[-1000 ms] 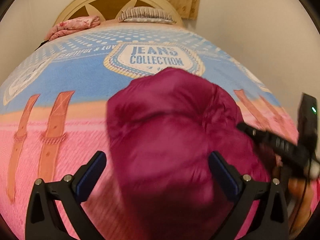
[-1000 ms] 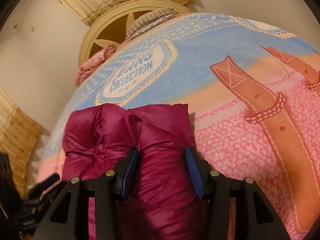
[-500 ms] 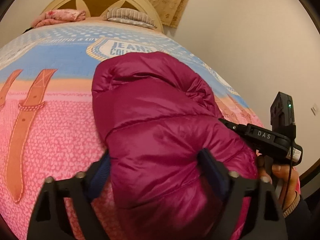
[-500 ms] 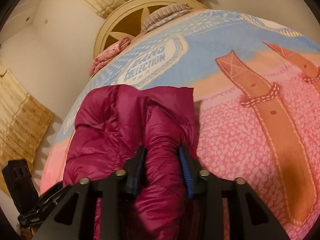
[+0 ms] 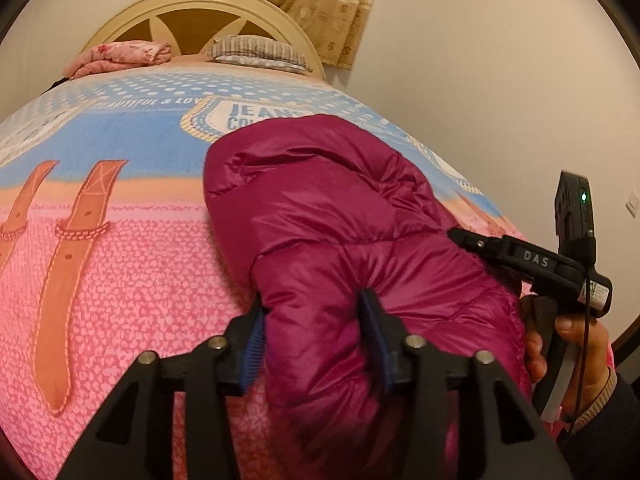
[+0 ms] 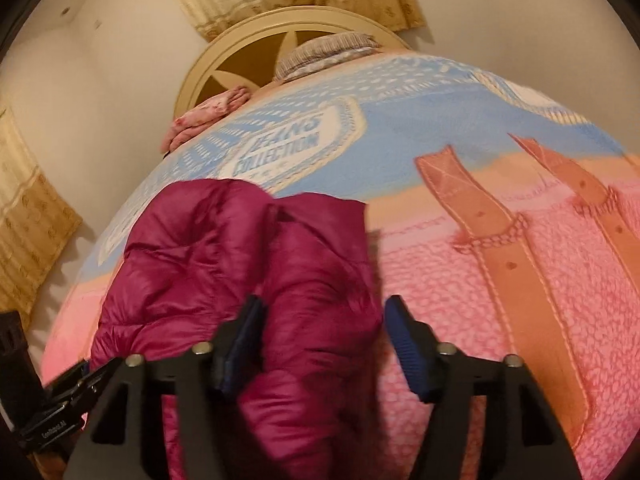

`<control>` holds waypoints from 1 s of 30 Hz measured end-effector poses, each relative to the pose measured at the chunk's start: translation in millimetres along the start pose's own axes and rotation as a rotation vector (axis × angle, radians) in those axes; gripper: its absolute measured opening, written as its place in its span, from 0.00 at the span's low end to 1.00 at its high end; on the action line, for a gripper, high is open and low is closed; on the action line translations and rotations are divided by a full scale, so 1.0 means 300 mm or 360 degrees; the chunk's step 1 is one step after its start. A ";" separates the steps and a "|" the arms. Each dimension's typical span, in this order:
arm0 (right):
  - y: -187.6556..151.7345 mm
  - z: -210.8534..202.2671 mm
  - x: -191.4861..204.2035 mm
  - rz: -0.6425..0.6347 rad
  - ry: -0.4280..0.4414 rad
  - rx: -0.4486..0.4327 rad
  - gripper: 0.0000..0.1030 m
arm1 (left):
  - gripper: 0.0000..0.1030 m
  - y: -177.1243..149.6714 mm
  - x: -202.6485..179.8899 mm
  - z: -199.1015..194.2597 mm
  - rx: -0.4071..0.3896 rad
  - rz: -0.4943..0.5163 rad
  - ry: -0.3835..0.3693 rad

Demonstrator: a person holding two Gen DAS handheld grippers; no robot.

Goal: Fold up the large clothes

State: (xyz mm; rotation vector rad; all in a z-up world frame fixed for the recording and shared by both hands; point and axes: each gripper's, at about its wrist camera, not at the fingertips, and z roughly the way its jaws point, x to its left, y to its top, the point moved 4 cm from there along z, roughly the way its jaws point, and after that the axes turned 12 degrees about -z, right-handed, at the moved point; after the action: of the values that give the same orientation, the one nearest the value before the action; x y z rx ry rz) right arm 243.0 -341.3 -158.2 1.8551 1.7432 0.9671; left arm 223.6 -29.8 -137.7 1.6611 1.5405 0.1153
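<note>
The left gripper (image 5: 310, 340) is closing, now pinching the magenta jacket (image 5: 340, 220); the right gripper (image 6: 324, 344) is opening, releasing its fold, so the hold changes sides

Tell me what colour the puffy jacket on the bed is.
Deep magenta puffy jacket, clearest in the left wrist view.

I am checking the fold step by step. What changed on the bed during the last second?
The left gripper came in wide and is closing on a fold of the jacket. The right gripper, which pinched the jacket, is opening. The jacket stayed bunched on the bedspread; pillows unchanged.
</note>
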 end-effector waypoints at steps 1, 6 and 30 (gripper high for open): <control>-0.003 0.008 -0.012 0.0022 0.0024 0.0017 0.63 | 0.61 -0.001 0.007 0.002 -0.0008 -0.0009 0.0011; -0.020 0.063 -0.017 0.0092 0.0254 0.0116 0.40 | 0.71 -0.021 0.032 0.020 0.0037 -0.0066 -0.0058; 0.089 0.043 0.494 -0.0128 0.0640 0.0016 0.13 | 0.19 0.018 0.149 -0.391 -0.0173 0.0033 0.0177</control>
State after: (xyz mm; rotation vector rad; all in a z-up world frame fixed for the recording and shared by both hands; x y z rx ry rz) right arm 267.1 -197.5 -117.8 1.6634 2.0317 1.3739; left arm 170.4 68.2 -80.1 1.6081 1.5713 0.3015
